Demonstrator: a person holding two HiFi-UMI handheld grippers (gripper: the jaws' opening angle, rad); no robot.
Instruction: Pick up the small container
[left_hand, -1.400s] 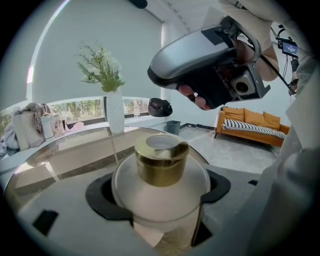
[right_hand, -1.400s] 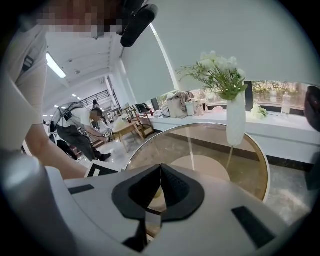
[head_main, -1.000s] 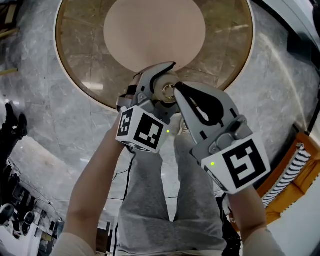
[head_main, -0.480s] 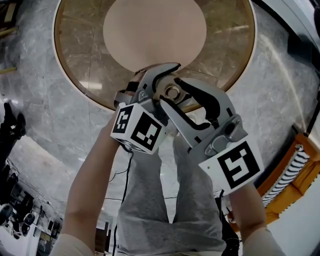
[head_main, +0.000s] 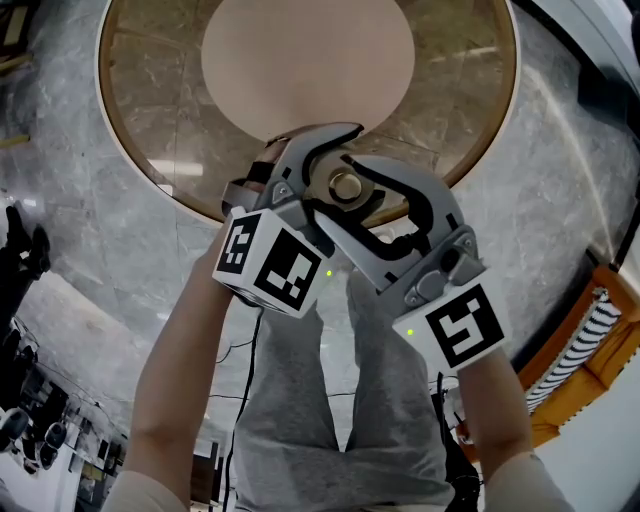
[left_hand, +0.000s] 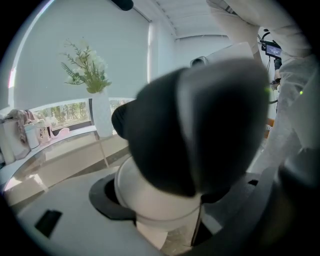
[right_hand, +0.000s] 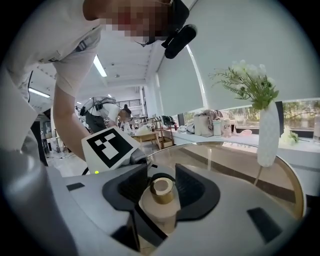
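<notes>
a: small cream gold-capped container (head_main: 345, 187) pinched in left gripper (left_hand: 165, 205) fingers, by round glass surface (head_main: 150, 100) edge. right gripper (right_hand: 161, 186) fingers just opening, spread around it.
b: risk: those fingers clip it withdrawing, it drops.

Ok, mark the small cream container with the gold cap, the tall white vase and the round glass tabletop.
small cream container (right_hand: 162, 189): right gripper view, its gold cap.
tall white vase (right_hand: 267, 140): right gripper view, mid body.
round glass tabletop (head_main: 470, 100): head view, bare glass near rim.
</notes>
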